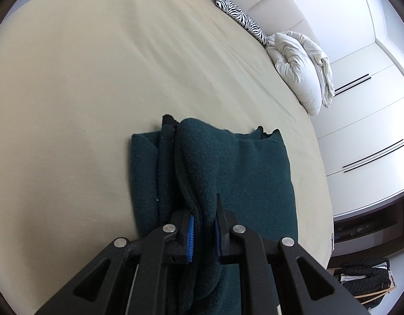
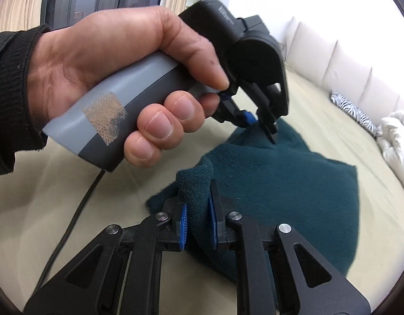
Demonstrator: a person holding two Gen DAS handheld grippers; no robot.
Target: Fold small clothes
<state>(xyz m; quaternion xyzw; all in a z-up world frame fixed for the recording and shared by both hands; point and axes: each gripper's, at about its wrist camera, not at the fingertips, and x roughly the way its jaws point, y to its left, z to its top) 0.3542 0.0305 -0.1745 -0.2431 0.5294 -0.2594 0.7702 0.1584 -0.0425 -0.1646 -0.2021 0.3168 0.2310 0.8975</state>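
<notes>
A: How far along is the folding?

B: Partway, I'd judge. The dark green knit garment (image 1: 228, 168) is lying doubled over near the bed's (image 1: 83, 92) right edge, already layered along its left side.

A: And the grippers?

B: The left gripper (image 1: 204, 232) is pinching a bunched fold; the right gripper (image 2: 197, 225) is clamping another raised corner.

A: What's remaining?

B: Probably laying those lifted parts flat and squaring the bundle, well short of the duvet (image 1: 301, 71).
</notes>
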